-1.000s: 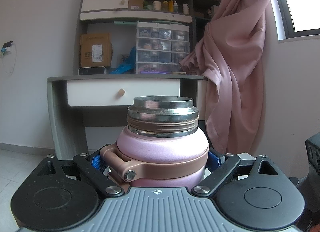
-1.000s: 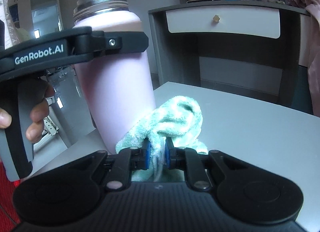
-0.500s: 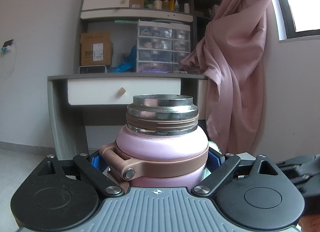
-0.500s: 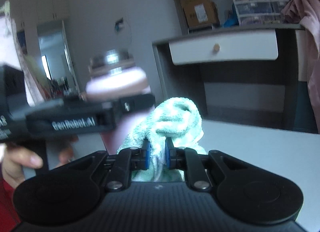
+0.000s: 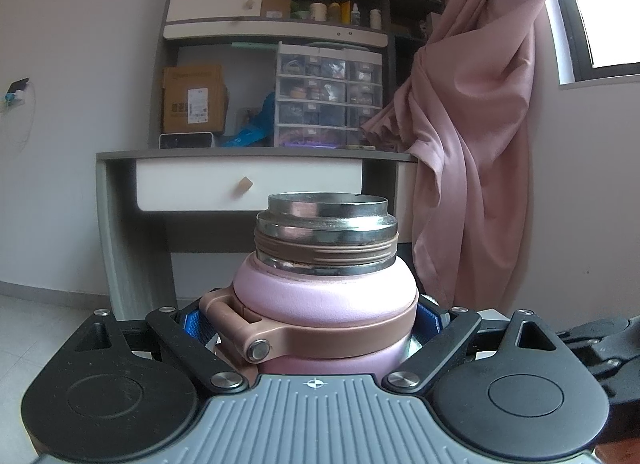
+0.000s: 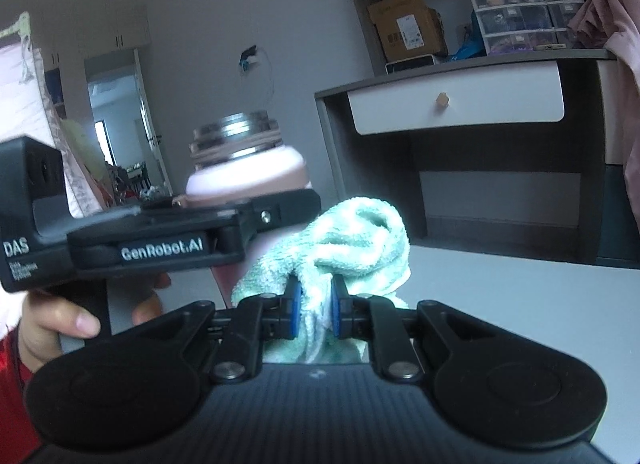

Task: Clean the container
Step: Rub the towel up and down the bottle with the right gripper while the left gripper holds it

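Uncapped, upright pink flask

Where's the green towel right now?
Right wrist view, centre: the green towel is pinched in the right tongs, beside the pink flask.

Surfaces I see: metal, matt coating, terry cloth

I see the flask has a matt pink coat, a shiny bare-metal neck and a satin rose band. The towel is looped mint terry, soft and rough. My left gripper is matt black plastic with ribbed blue pads and glossy steel screws. The table looks smooth and matt; the curtain is draped pink cloth.
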{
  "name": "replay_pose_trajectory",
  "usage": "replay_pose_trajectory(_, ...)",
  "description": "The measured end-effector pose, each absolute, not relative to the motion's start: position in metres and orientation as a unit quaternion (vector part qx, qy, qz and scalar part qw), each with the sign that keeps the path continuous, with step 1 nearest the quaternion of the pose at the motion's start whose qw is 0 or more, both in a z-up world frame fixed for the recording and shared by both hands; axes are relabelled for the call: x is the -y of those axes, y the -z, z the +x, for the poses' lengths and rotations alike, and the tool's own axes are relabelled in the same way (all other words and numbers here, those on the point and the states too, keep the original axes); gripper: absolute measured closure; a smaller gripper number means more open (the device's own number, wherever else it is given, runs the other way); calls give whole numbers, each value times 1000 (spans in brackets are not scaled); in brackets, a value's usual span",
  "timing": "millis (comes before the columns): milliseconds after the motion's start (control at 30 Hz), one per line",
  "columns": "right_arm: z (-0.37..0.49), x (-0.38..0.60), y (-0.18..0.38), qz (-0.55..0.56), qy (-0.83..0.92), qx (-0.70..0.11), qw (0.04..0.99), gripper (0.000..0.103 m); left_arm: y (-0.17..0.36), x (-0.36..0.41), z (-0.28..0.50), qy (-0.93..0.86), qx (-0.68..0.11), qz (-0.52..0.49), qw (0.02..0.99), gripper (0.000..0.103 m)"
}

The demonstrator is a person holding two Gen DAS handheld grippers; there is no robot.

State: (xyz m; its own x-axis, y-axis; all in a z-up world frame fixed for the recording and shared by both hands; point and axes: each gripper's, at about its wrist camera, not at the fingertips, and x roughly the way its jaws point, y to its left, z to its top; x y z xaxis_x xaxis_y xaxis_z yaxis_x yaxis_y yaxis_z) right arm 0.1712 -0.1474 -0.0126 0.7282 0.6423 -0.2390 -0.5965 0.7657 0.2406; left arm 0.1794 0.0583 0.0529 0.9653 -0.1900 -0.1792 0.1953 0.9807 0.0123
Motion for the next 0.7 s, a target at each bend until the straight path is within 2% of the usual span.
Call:
replay_pose_trajectory(467, 192, 132, 41, 19, -319, -248, 915, 88, -55, -56, 179, 97, -90, 16, 991, 11)
replay_pose_trajectory(700, 192, 133, 36, 19, -313, -241, 918, 88, -56, -55, 179, 98, -89, 16, 991, 11)
